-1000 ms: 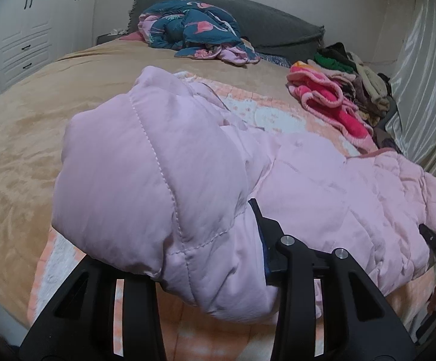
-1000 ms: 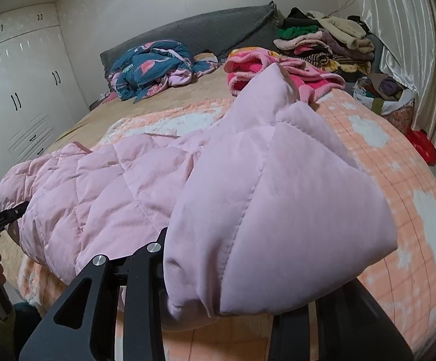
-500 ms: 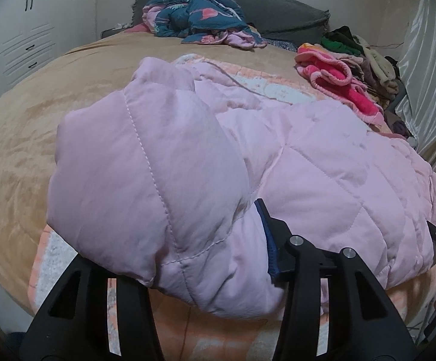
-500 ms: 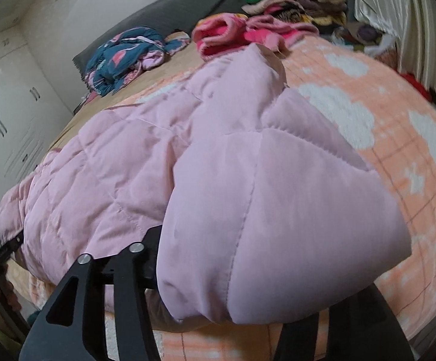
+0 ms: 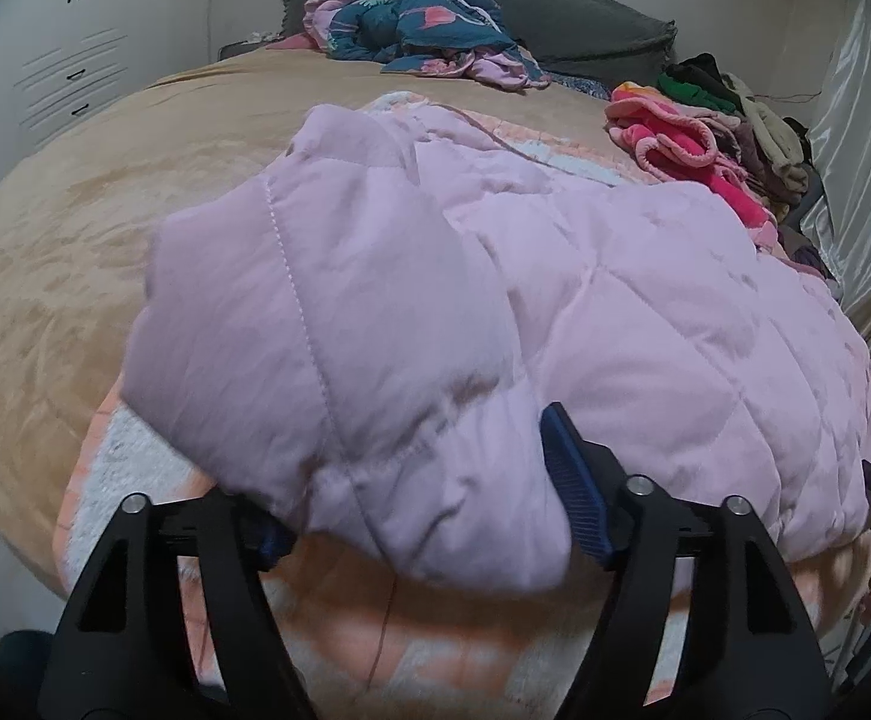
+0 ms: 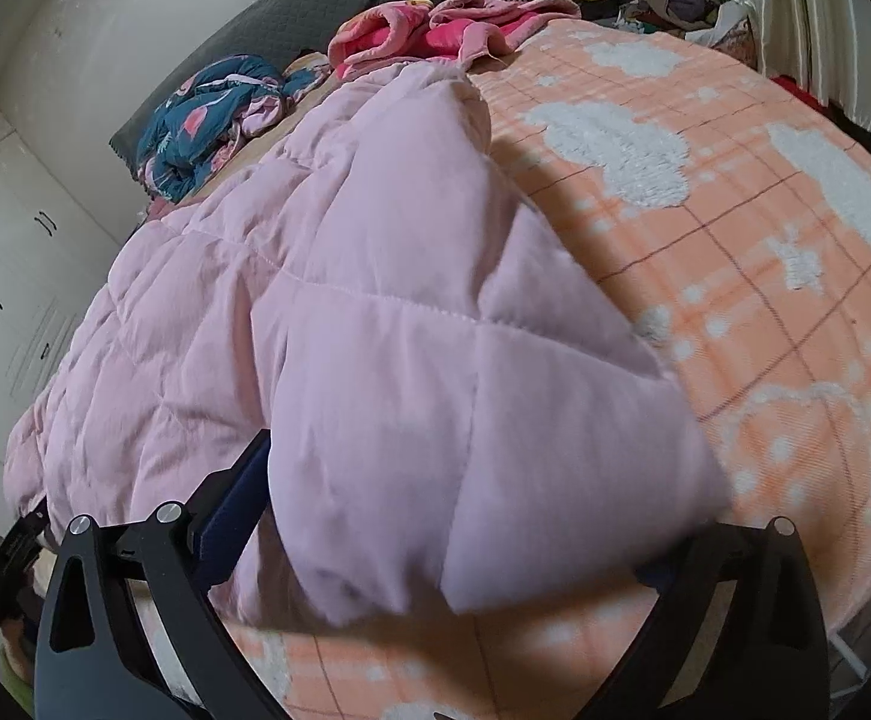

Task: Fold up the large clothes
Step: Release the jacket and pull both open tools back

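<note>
- Bed [image 5: 63, 252] is covered by a tan spread and an orange checked blanket [image 6: 735, 252];
- pink quilted jacket [image 5: 615, 312] is laid across the near edge, both ends folded inward;
- right gripper [image 6: 447, 546] is seen opening, jacket fold between its jaws, released;
- left gripper [image 5: 429, 516] likewise opening around the other fold.

No readable text, labels, brands or numbers anywhere; only cloud and rabbit motifs on the peach checked fleece blanket [image 6: 735, 252], not lettering.
</note>
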`<move>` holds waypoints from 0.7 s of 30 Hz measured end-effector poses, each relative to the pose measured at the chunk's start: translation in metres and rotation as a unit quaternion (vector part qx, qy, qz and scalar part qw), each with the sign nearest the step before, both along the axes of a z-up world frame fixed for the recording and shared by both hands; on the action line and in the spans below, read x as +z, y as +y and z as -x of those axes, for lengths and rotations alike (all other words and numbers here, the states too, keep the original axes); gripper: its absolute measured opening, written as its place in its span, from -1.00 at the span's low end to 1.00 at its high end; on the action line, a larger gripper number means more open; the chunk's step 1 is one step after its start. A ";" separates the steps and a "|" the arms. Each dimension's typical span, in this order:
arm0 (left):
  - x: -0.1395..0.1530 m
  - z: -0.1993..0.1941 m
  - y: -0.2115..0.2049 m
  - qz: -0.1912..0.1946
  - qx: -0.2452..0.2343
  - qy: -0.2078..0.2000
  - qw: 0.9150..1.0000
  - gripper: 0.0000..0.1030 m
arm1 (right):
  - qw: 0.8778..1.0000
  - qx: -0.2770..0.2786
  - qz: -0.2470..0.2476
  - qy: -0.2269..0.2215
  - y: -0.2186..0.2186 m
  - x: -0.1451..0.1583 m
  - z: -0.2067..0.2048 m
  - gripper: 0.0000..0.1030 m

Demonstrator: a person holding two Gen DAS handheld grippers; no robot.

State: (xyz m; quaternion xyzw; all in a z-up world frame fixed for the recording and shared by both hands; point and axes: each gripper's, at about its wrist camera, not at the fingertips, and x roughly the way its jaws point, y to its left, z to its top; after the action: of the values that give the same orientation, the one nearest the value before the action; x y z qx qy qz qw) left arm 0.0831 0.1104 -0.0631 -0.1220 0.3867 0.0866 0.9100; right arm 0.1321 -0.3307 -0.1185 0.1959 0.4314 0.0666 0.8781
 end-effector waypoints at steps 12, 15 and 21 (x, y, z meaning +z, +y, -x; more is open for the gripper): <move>0.024 0.040 -0.009 -0.030 -0.017 -0.001 0.999 0.81 | 0.996 -0.002 0.079 -0.035 -0.006 0.036 0.046 0.92; 0.040 0.052 -0.015 -0.034 -0.024 -0.020 0.999 0.82 | 0.995 -0.001 0.087 -0.052 -0.005 0.051 0.059 0.92; 0.069 0.066 -0.028 -0.041 -0.041 -0.052 0.997 0.82 | 0.989 0.027 0.110 -0.100 0.014 0.085 0.080 0.92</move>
State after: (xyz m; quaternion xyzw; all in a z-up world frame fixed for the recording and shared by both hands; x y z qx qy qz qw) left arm 0.0169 0.0826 0.0055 -0.0734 0.3401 0.0587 0.9357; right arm 0.0524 -0.3163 -0.0336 0.0786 0.3517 0.0618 0.9308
